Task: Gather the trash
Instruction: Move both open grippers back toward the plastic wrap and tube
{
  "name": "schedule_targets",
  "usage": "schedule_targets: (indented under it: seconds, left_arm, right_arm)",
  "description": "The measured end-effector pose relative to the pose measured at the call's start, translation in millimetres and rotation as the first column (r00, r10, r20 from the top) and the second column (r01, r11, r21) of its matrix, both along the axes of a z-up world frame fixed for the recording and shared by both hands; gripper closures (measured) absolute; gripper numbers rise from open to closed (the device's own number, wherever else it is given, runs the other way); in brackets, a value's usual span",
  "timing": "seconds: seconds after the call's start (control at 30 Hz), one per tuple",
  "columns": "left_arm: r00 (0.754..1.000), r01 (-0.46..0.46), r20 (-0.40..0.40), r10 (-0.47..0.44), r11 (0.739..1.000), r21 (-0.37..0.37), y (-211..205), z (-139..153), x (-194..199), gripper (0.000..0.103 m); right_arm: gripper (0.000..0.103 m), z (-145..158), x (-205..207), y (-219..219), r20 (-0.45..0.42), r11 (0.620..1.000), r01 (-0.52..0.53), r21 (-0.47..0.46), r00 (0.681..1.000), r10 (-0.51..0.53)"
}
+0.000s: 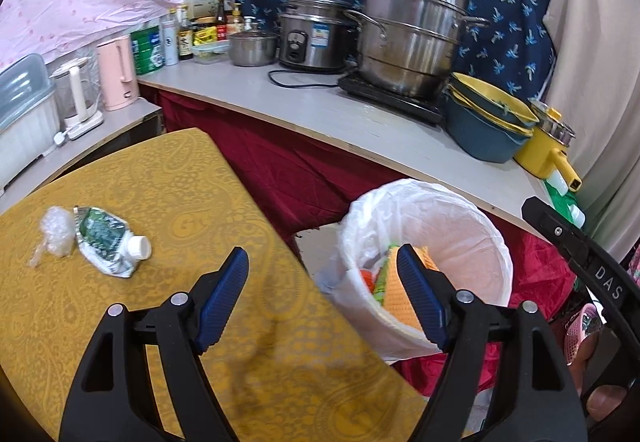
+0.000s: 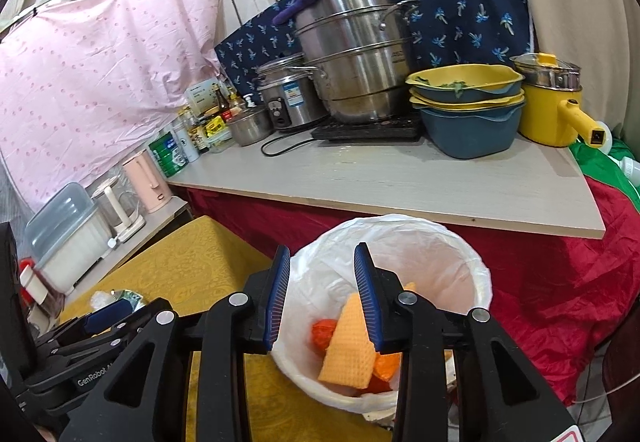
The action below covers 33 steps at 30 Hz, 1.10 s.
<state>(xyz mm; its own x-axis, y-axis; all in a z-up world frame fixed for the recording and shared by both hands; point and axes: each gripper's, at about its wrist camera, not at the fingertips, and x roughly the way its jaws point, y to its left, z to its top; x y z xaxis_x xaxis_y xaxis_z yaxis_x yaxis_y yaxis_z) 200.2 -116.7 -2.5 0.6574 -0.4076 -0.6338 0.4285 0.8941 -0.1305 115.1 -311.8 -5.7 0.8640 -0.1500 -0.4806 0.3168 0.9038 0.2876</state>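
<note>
Two pieces of trash are left on the yellow-clothed table [image 1: 168, 178]: a crushed green-and-white bottle [image 1: 108, 242] with a white cap, lying at about 9 o'clock in the left wrist view, and a wad of clear plastic wrap [image 1: 56, 232] touching its far end. The left tool [image 1: 324, 270] is held wide, with nothing between its blue pads, poised over the table's edge; the right tool [image 2: 322, 270] is held narrow and empty above the lined white bin [image 1: 492, 238], which stands on the floor just beside the table, at about 3 o'clock from the bottle. An orange waffle-textured cloth [image 2: 352, 346] and orange wrappers [image 2: 324, 334] are already seen inside the bin. Several risks can be judged from here: the crushed bottle, flattened and slick, could be squeezed out of the pads if it is gripped near the round cap; the plastic wad, being light and springy, could be brushed off the table or dropped short of the bin; the loose liner [image 2: 316, 266] could be snagged by a pad and dragged over the rim; and the two tools, close together, could be knocked against each other. "DAS" can be read on the right tool's body in the left wrist view, and "GenRobot" on the left tool's arm in the right wrist view. Print on the bottle cannot be made out.
</note>
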Motion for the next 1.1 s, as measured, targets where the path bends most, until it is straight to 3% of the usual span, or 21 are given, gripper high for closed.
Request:
schedule_targets:
  seconds: [0.33,0.6,1.1]
  left_arm:
    - [0.995,-0.101,-0.004,0.101,0.995,-0.006,72.3,0.5,12.0,0.030]
    - [0.976,-0.219,-0.015,0.219,0.976,0.014,146.5,-9.0,30.9,0.029]
    - [0.926,-0.372,-0.052,0.373,0.928,0.035,253.6,-42.2,79.6,0.029]
  right_arm:
    - [0.070,2.0,26.4,72.4,-0.020,0.993,-0.120,-0.021,0.993,0.119]
    - [0.070,-7.0,56.1,134.8,-0.049,0.973,-0.230,-0.019,0.972,0.229]
    - [0.070,-60.4,134.9,242.0,-0.165,0.922,-0.386,0.031,0.908,0.386]
